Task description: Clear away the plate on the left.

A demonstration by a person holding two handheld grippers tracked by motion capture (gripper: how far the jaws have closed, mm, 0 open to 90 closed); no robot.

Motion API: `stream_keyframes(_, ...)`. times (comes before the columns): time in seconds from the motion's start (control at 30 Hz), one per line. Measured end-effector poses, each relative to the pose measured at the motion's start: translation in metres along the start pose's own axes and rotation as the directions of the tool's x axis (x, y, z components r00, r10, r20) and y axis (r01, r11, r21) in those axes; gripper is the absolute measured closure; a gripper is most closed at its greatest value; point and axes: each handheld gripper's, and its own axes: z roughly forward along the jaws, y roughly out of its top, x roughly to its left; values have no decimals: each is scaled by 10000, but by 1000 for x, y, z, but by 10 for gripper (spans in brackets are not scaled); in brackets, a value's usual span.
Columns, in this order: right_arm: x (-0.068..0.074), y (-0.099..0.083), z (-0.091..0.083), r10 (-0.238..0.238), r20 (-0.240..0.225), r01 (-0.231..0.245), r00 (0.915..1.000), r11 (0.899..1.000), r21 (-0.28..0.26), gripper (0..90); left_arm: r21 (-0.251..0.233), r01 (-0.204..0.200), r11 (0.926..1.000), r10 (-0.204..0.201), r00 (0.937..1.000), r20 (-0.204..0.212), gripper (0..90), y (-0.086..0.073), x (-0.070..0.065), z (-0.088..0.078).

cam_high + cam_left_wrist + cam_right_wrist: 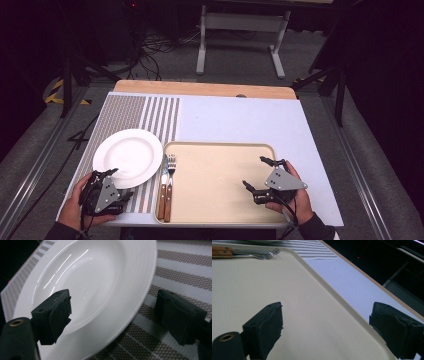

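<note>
Two hand-held grippers, both released: left (pixel 116 181) w/ jaws astride glossy round white plate (pixel 128 157) rim, right (pixel 260 174) over beige tray (pixel 215 200)

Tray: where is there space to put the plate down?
Most of the tray is bare, from the fork and knife along its left edge across to the right tongs. The blue mat behind it is free too. The left edge is crowded.

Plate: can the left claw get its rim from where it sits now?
Probably yes. The left claw stands open astride the near rim of the white plate, one jaw over the plate, the other over the striped mat. Nothing lies between them.
</note>
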Motion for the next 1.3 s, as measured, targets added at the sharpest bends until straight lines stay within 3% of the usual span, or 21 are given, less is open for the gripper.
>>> stream_keyframes(0.17, 0, -1, 1, -79, -12, 79, 10000, 10000, 57, 117, 1, -130, 9999, 129, 9982, -584, 179, -4, 5, 4)
stream_keyframes(0.27, 1, -1, 1, -56, -22, 56, 10000, 10000, 61, 117, 65, -433, 9990, 437, 9943, -977, 200, -5, 6, 7)
stream_keyframes(0.4, 1, -2, 1, -108, -35, 108, 9999, 9999, 93, 117, 174, -1104, 9937, 1117, 9827, -1479, 255, -3, 3, 10)
stream_keyframes(0.5, 1, -2, 2, -76, -36, 77, 10000, 9999, 130, 117, 186, -1440, 9894, 1452, 9794, -1402, 284, -2, 4, 12)
stream_keyframes(0.57, 2, -2, 4, -158, -58, 159, 9999, 9997, 175, 117, 221, -1766, 9840, 1780, 9757, -1278, 353, -2, 0, 12)
stream_keyframes(0.67, 4, -2, 5, -178, -114, 180, 9998, 9996, 238, 117, 362, -2289, 9728, 2316, 9659, -1156, 578, 0, -5, 13)
stream_keyframes(0.7, 4, -2, 5, -178, -114, 180, 9998, 9996, 238, 117, 463, -2509, 9669, 2547, 9600, -1166, 578, 1, -7, 15)
stream_keyframes(0.77, 4, -2, 6, -158, -124, 161, 9998, 9995, 266, 117, 733, -3055, 9494, 3125, 9422, -1212, 666, 3, -12, 17)
stream_keyframes(0.8, 4, -2, 6, -192, -131, 195, 9997, 9994, 275, 116, 844, -3285, 9407, 3375, 9315, -1357, 735, 4, -14, 19)
stream_keyframes(0.83, 4, -2, 6, -192, -131, 195, 9997, 9994, 275, 116, 1024, -3483, 9318, 3604, 9213, -1458, 735, 6, -16, 20)
stream_keyframes(0.87, 4, -2, 6, -177, -135, 181, 9998, 9994, 279, 117, 1236, -3763, 9182, 3926, 9062, -1572, 744, 8, -18, 21)
stream_keyframes(0.93, 4, -2, 6, -155, -138, 159, 9998, 9994, 292, 117, 1776, -4297, 8853, 4602, 8645, -2020, 761, 13, -26, 27)
stream_keyframes(0.97, 4, -3, 6, -173, -130, 177, 9998, 9994, 303, 117, 1776, -4297, 8853, 4602, 8645, -2020, 771, 13, -26, 27)
stream_keyframes(1.0, 4, -3, 6, -174, -133, 179, 9998, 9993, 313, 117, 2169, -4531, 8646, 4947, 8431, -2109, 779, 17, -29, 30)
stream_keyframes(1.03, 3, -4, 6, -161, -127, 165, 9998, 9993, 330, 117, 2288, -4559, 8601, 5018, 8366, -2195, 783, 18, -30, 32)
stream_keyframes(1.07, 3, -4, 6, -145, -116, 149, 9998, 9993, 345, 117, 2422, -4689, 8494, 5198, 8226, -2306, 789, 20, -32, 34)
stream_keyframes(1.1, 3, -4, 6, -125, -104, 128, 9999, 9993, 340, 117, 2472, -4734, 8454, 5259, 8187, -2305, 797, 22, -32, 36)
stream_keyframes(1.13, 2, -4, 6, -113, -96, 116, 9999, 9994, 326, 117, 2536, -4699, 8455, 5246, 8196, -2304, 804, 23, -32, 37)
stream_keyframes(1.2, 3, -4, 6, -153, -79, 155, 9999, 9993, 337, 117, 2503, -4449, 8599, 4991, 8358, -2289, 819, 25, -31, 38)
stream_keyframes(1.27, 3, -4, 5, -159, -78, 161, 9998, 9993, 330, 117, 2602, -4563, 8509, 5141, 8250, -2345, 818, 25, -31, 39)
stream_keyframes(1.3, 2, -4, 5, -168, -76, 171, 9998, 9993, 340, 117, 2630, -4562, 8501, 5148, 8249, -2333, 818, 25, -32, 39)
